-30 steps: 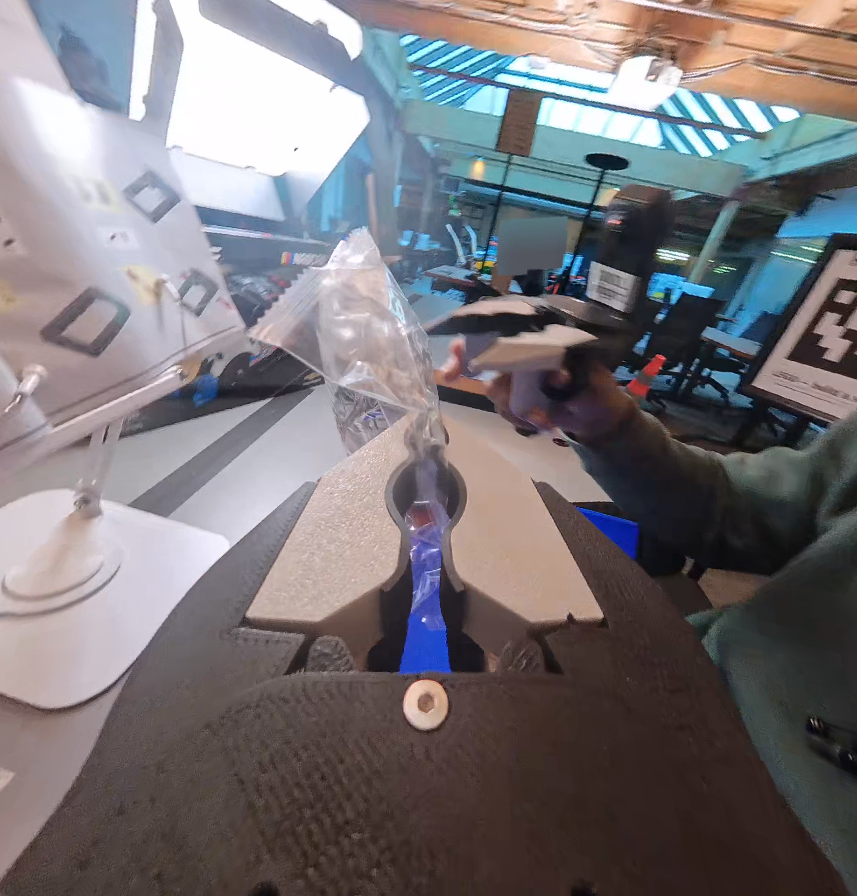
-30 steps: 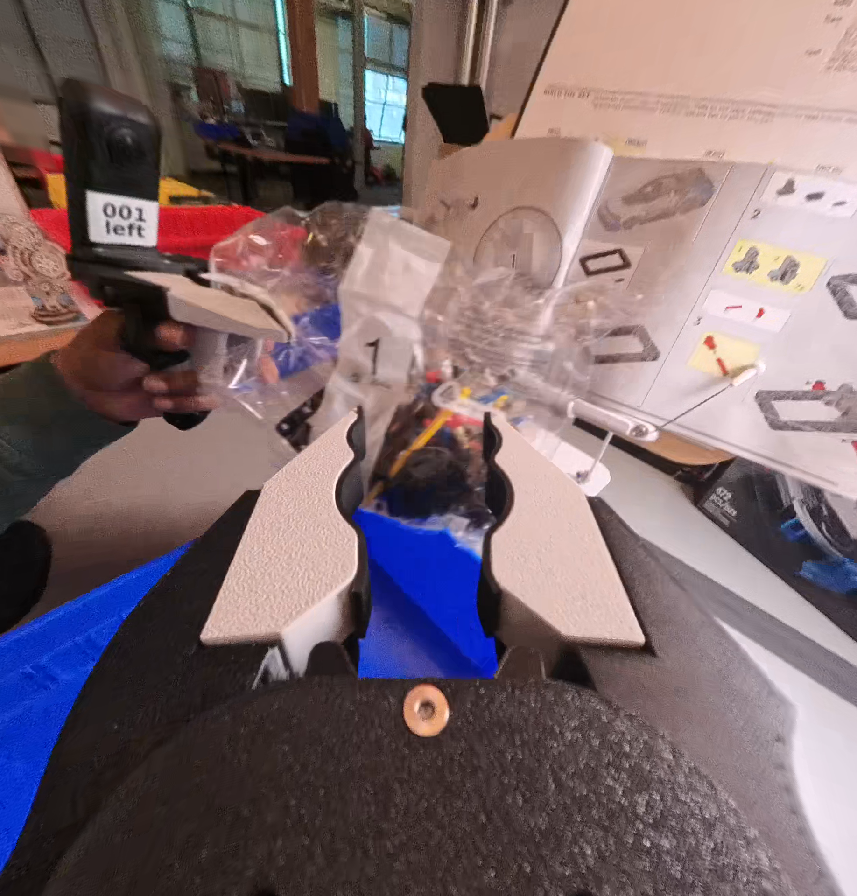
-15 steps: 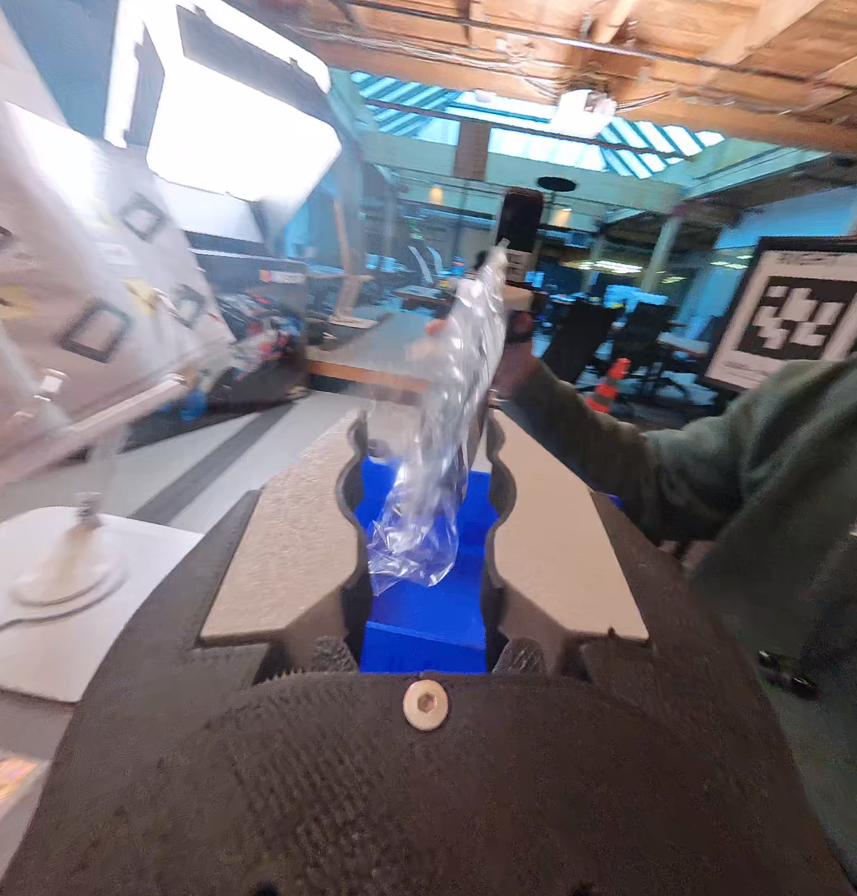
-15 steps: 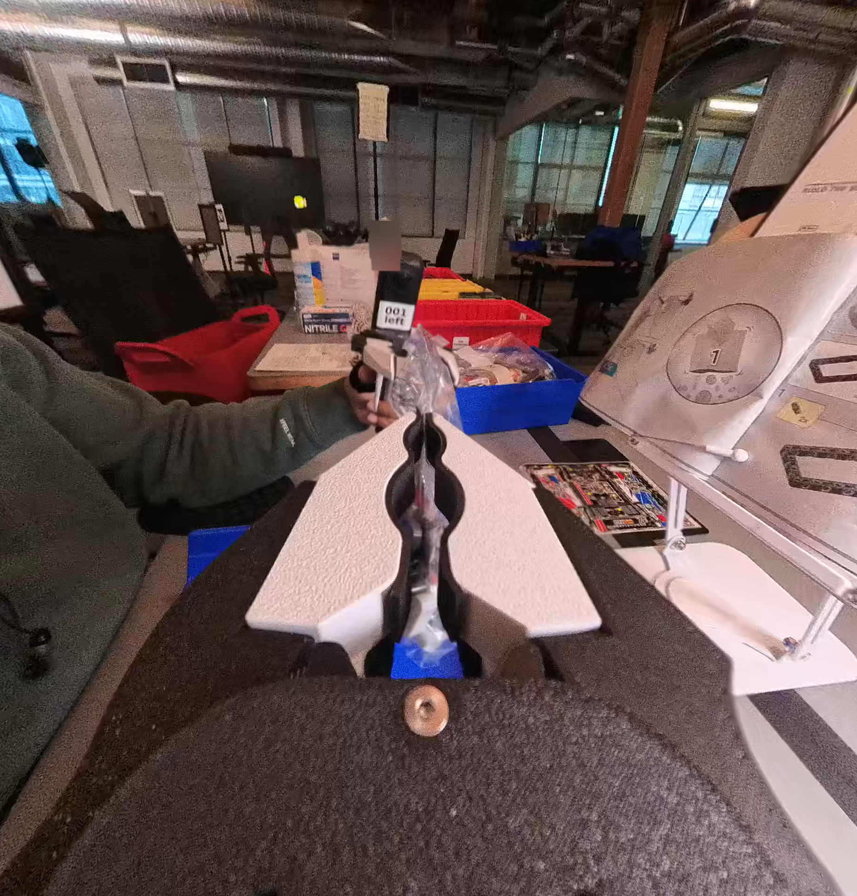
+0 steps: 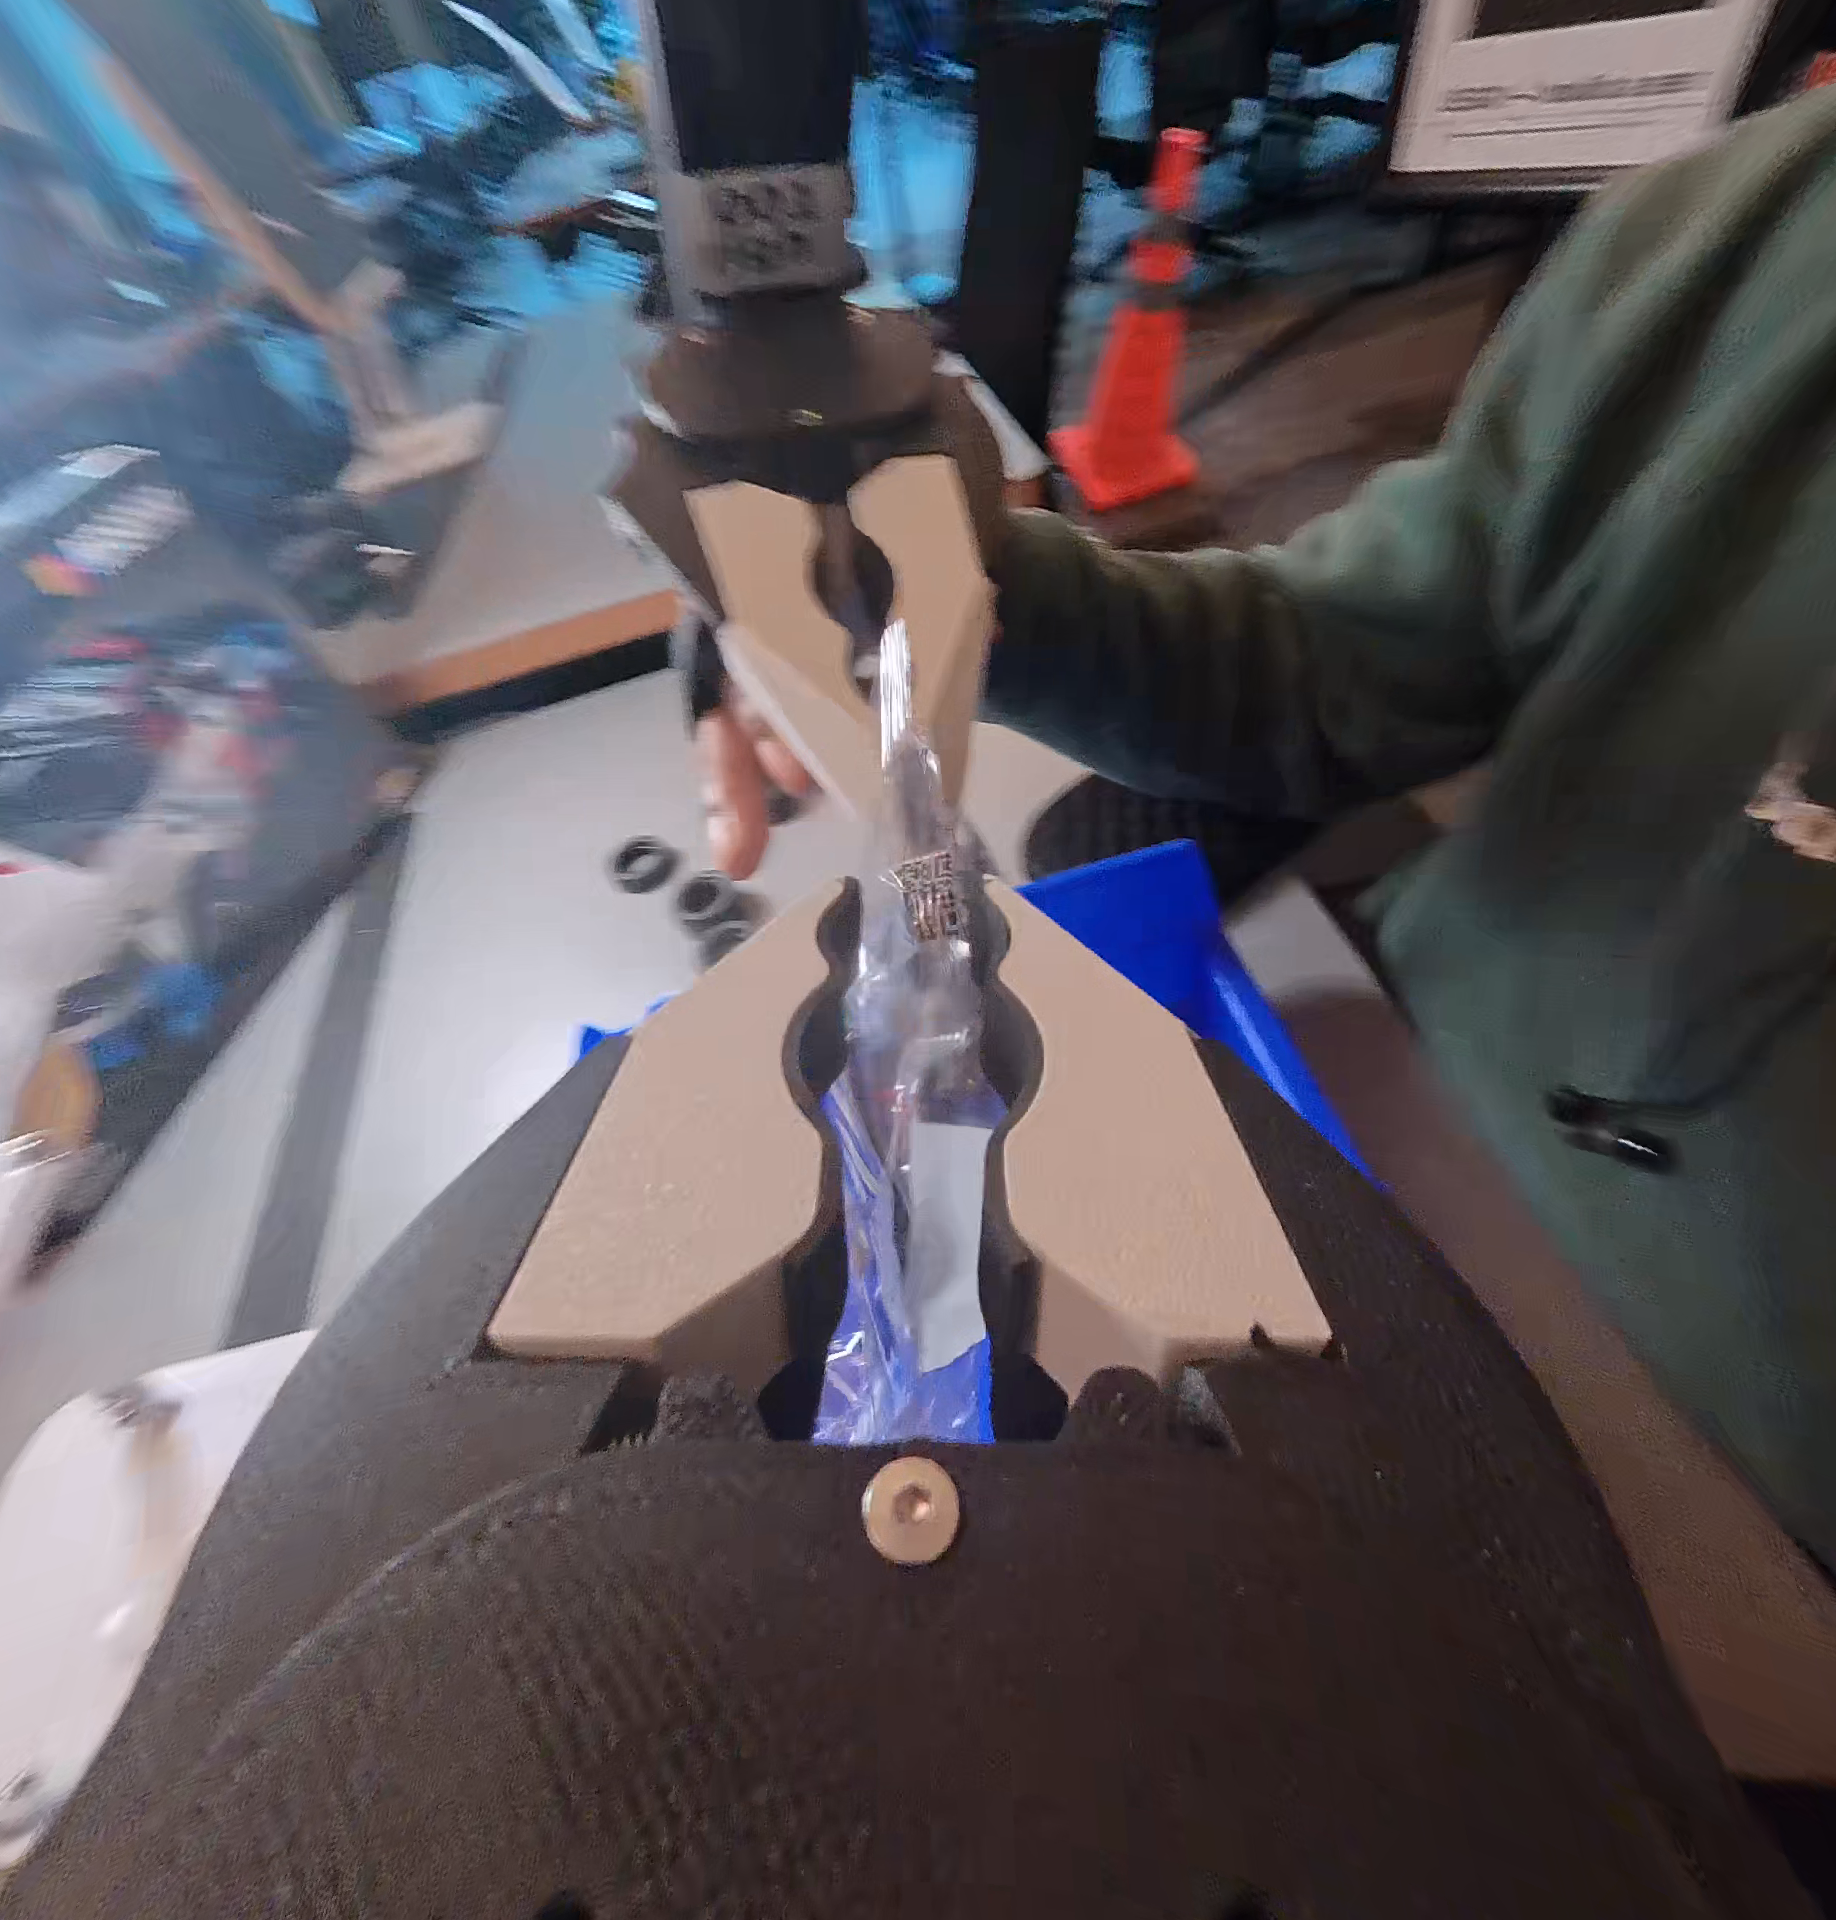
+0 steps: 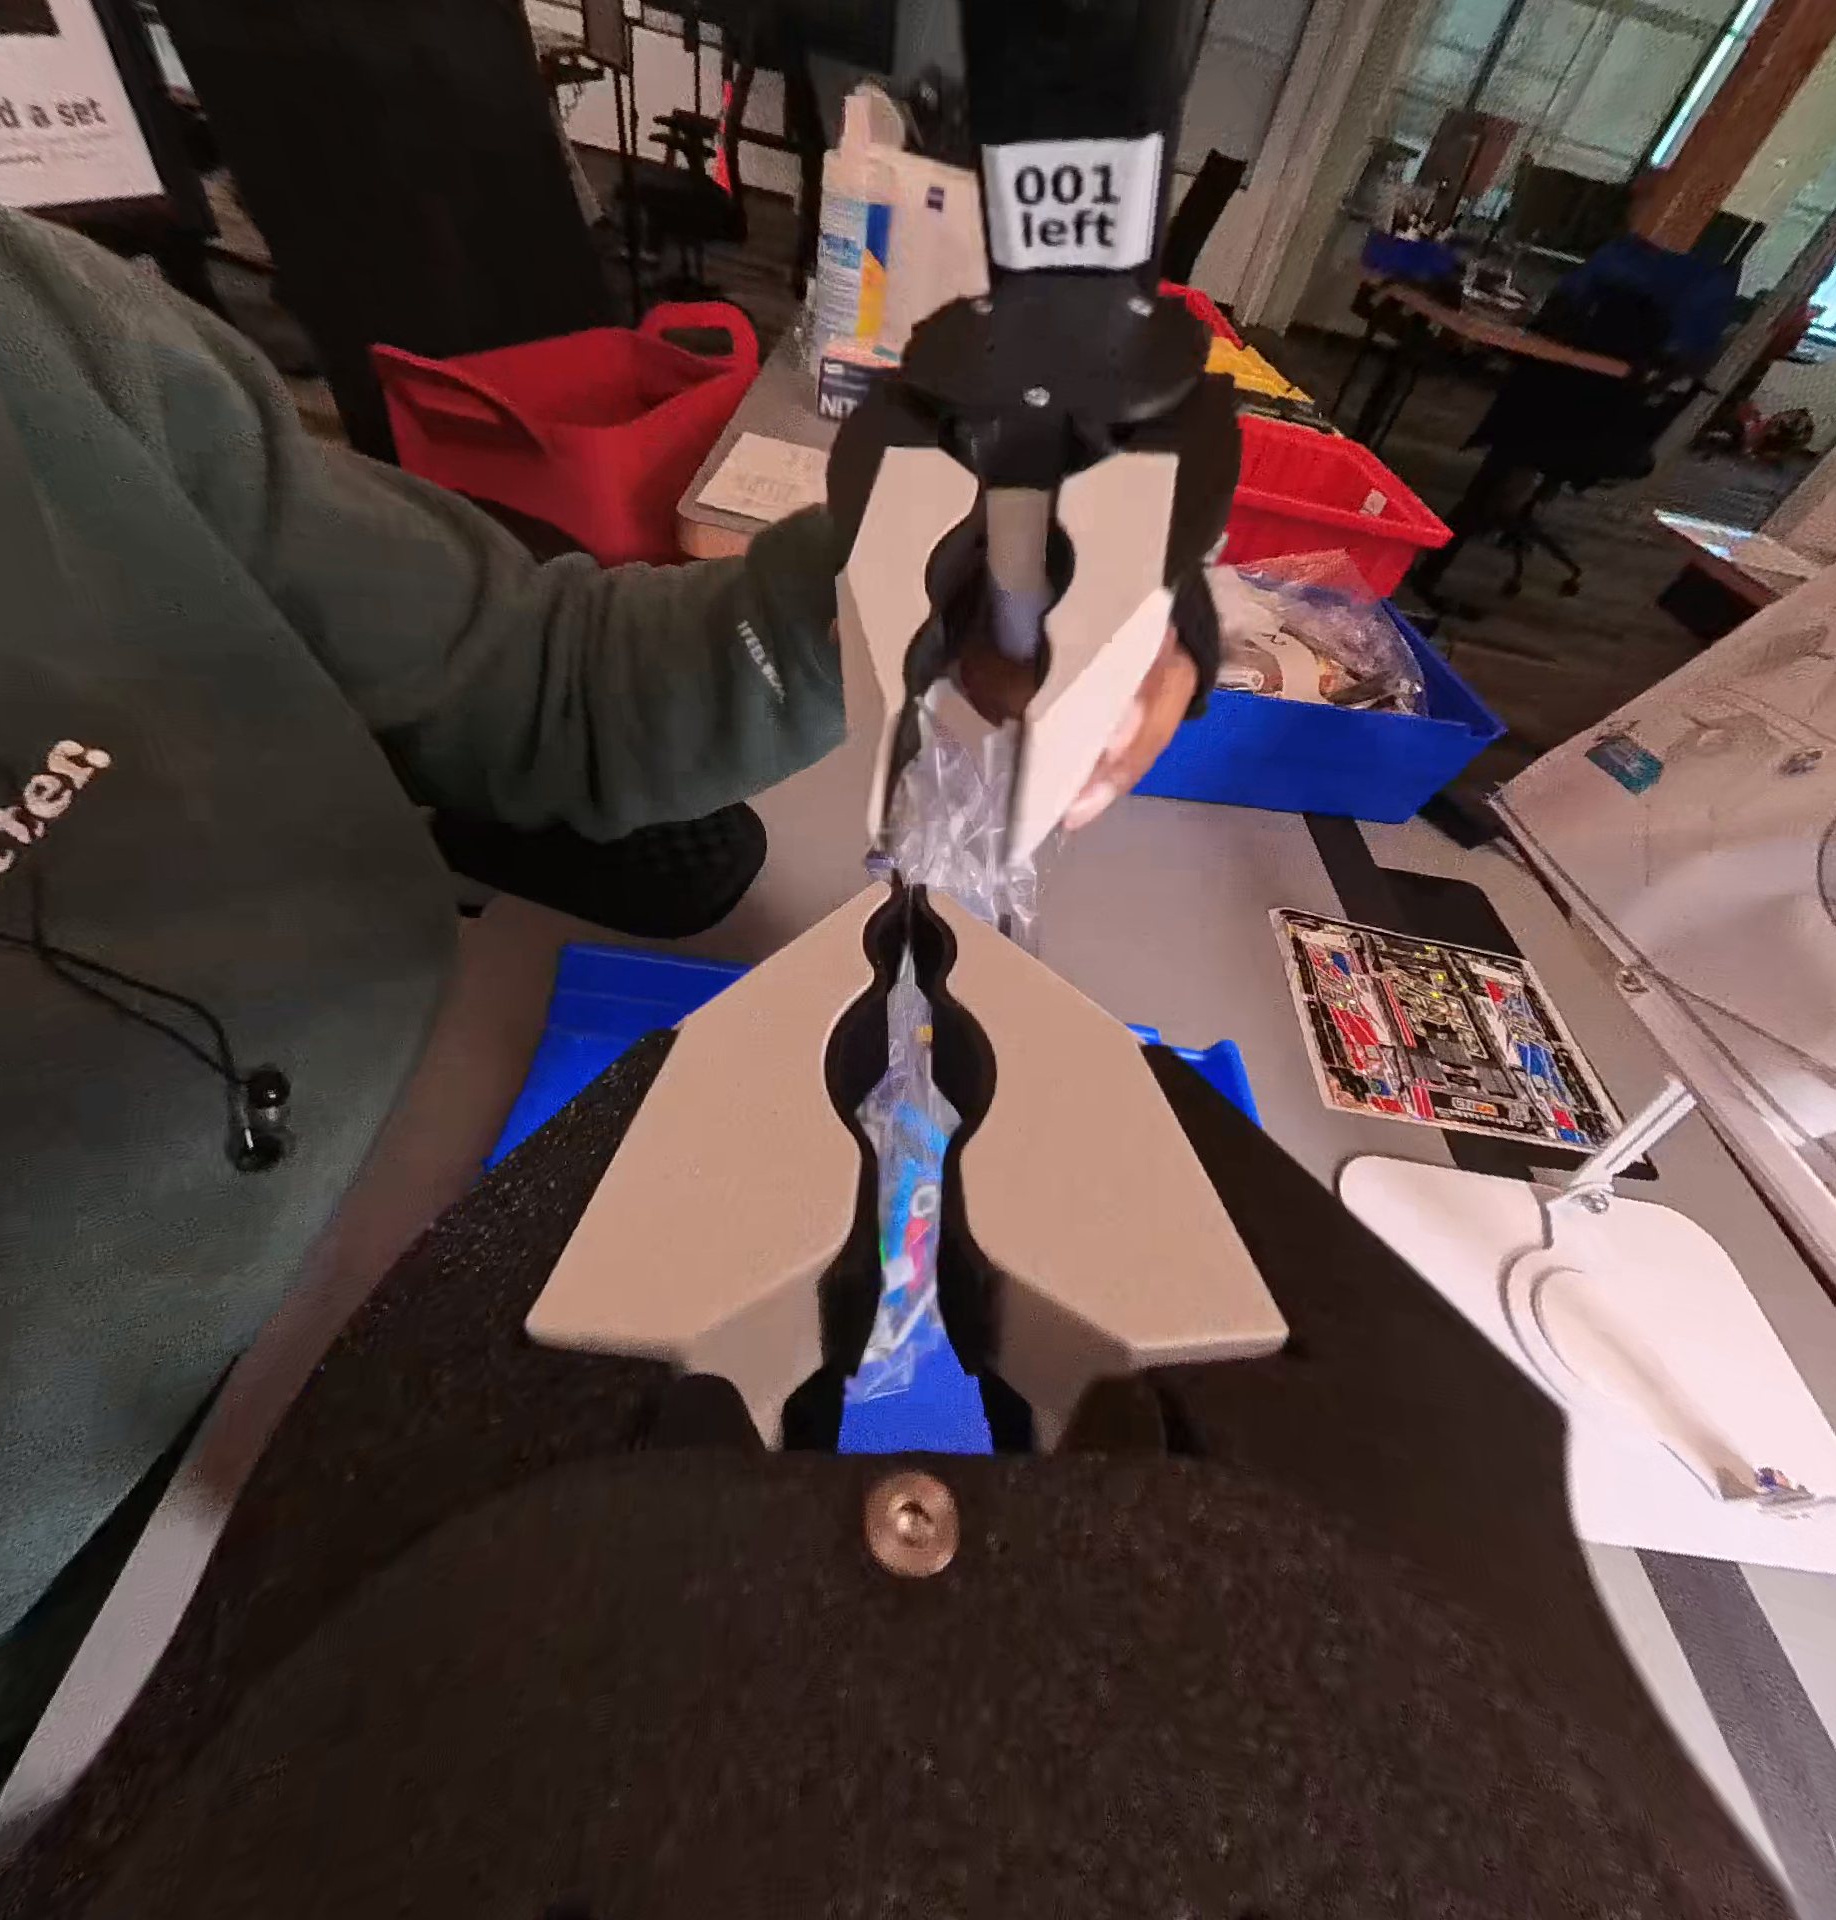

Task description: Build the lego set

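Note:
A clear plastic bag (image 5: 909, 1049) of small lego parts hangs between my two grippers, above a blue tray (image 5: 1153, 914). My left gripper (image 5: 914, 894) is shut on the bag's lower part. My right gripper (image 5: 898, 790) faces it from beyond and pinches the bag's top edge. In the right wrist view my right gripper (image 6: 906, 899) is shut on the bag (image 6: 903, 1195), with coloured parts showing between its fingers. The left gripper (image 6: 950, 842) holds the bag's other end just beyond. The blue tray (image 6: 623, 997) lies below.
A sticker sheet (image 6: 1444, 1029) lies on the table to the right. The instruction booklet (image 6: 1724, 831) stands on a white stand (image 6: 1620, 1351). A blue bin (image 6: 1309, 748) of bags and red bins (image 6: 581, 416) are behind. Black tyres (image 5: 675, 894) lie on the table. A green sleeve (image 6: 478, 644) crosses the left. Less than 4 cm separates the two grippers' tips.
My left gripper, open half a second ago, has closed on the bag. The right gripper has stayed shut on it. Both grippers have tilted down and moved closer together.

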{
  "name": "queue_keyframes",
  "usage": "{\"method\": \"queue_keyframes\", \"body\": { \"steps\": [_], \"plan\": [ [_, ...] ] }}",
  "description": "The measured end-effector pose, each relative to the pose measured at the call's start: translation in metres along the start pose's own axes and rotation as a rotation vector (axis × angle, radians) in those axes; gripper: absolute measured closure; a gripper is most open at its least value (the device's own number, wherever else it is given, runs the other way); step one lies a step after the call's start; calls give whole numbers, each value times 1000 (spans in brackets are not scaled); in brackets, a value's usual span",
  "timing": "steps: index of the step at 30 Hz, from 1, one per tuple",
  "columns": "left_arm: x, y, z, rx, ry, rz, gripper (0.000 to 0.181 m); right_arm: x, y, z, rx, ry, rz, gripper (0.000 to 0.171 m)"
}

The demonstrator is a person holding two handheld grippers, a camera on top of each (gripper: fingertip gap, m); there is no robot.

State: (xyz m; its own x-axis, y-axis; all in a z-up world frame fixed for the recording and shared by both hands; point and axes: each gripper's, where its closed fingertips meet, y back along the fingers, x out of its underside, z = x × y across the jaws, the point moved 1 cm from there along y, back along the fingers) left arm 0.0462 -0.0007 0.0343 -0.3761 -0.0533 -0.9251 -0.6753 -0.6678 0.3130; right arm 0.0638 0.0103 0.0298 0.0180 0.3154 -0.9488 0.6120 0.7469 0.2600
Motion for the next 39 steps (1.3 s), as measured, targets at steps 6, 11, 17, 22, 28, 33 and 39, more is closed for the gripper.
{"method": "queue_keyframes", "body": {
  "steps": [6, 11, 17, 22, 28, 33, 39],
  "plan": [
    [-6, 1, 8, -13, 40, 30, 181, -1, 16, -10, 34, -20, -40, 171],
    [-23, 3, 5, -4, 221, 36, 181, -15, 34, -17, 58, -38, -151, 157],
    [-12, -17, -16, 60, 223, 138, 181, -23, 20, 2, -23, -58, -133, 145],
    [0, -20, -16, 51, 268, 144, 181, -17, 14, 3, 3, -2, -66, 171],
    [-8, -15, -9, -24, 270, -15, 172, -17, 9, 4, 1, 18, 27, 171],
    [-7, -18, -11, -21, 264, -60, 181, -14, 9, 3, 32, 94, 153, 171],
    [-16, -14, -18, 172, 452, -173, 181, -22, 9, 15, 88, 409, 231, 171]
  ]
}}
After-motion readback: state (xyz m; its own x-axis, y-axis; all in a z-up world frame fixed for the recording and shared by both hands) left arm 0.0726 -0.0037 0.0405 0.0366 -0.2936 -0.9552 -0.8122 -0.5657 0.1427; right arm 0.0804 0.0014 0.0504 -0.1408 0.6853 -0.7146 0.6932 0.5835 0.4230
